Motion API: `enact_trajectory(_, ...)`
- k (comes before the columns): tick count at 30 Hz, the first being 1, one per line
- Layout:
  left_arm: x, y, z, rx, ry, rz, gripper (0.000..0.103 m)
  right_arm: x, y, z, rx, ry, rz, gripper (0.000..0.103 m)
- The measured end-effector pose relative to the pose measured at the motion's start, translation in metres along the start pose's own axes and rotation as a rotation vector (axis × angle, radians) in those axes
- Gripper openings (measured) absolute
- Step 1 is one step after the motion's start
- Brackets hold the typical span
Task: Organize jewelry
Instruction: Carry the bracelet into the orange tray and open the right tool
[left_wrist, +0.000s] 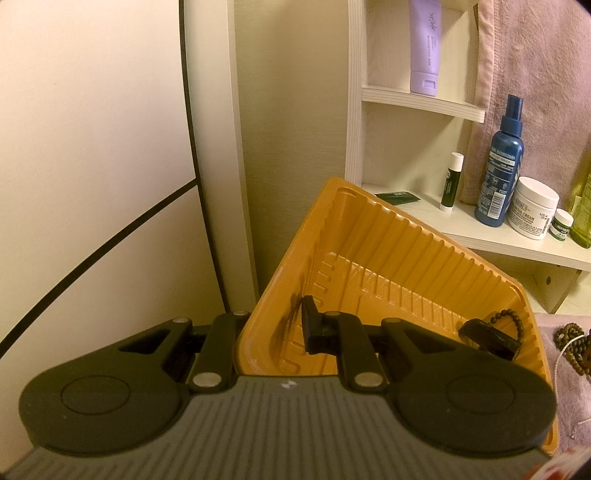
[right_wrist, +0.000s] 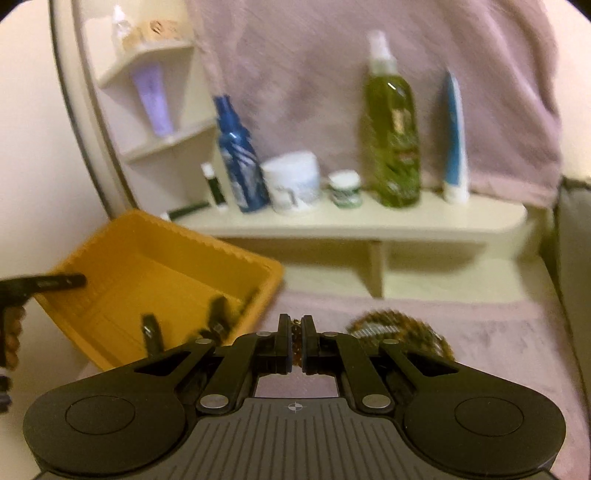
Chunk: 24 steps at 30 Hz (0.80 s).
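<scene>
Two grippers, both gripping. Left wrist view: left gripper (left_wrist: 275, 332) was clamped on the near wall of the orange tray (left_wrist: 388, 236), one finger inside, the other outside the rim, jaws narrow. The tray sat tilted, its far corner raised toward the white shelf (left_wrist: 480, 236). Inside the tray, at the right end, lay a dark bangle (left_wrist: 487, 338) with a beaded bracelet (left_wrist: 511, 319) touching it. More brown beads (left_wrist: 572, 343) lay outside the tray on the pink cloth (left_wrist: 569, 391), at the right edge. On the shelf: lip balm stick (left_wrist: 450, 182), blue spray bottle (left_wrist: 500, 162), white cream jar (left_wrist: 532, 208), small green-labelled jar (left_wrist: 561, 224); a purple tube (left_wrist: 424, 44) stood on the shelf above. Right wrist view, blurred: right gripper (right_wrist: 295, 345) had its jaws nearly together, pinching a strand of brown beads (right_wrist: 296, 332). A pile of beaded strands (right_wrist: 399, 328) showed just beyond the right finger on the cloth (right_wrist: 498, 339). The tray (right_wrist: 122, 258) was to the left, dark items in it too blurred to name. The left gripper's finger (right_wrist: 48, 282) reached over the tray's left rim. A tall green bottle (right_wrist: 393, 136) and a blue-white tube (right_wrist: 454, 140) stood further right on the shelf (right_wrist: 406, 221).
</scene>
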<state>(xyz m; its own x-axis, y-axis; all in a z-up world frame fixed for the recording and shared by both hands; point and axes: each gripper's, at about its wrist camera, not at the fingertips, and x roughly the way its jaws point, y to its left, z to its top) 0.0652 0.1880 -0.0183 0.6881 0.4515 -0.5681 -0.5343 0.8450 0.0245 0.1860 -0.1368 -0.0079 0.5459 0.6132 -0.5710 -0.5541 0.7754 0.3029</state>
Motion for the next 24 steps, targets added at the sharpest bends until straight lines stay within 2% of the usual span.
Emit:
enact_trajectory(9, 0.0, 0.0, 0.0, 0.001, 0.001, 0.0, 0.014, 0.024, 0.04, 0.025, -0.034, -0.046, 0.162, 0.004)
enact_trajectory(13, 0.0, 0.0, 0.0, -0.001, 0.001, -0.001, 0.014, 0.049, 0.058, 0.03, -0.021, -0.019, 0.23, 0.004)
enact_trajectory(17, 0.0, 0.001, -0.001, -0.002, 0.002, -0.002, 0.014, 0.076, 0.071, 0.027, -0.025, 0.033, 0.257, 0.004)
enact_trajectory(24, -0.001, 0.001, 0.0, -0.002, 0.002, -0.002, 0.014, 0.106, 0.077, 0.016, -0.031, 0.104, 0.251, 0.005)
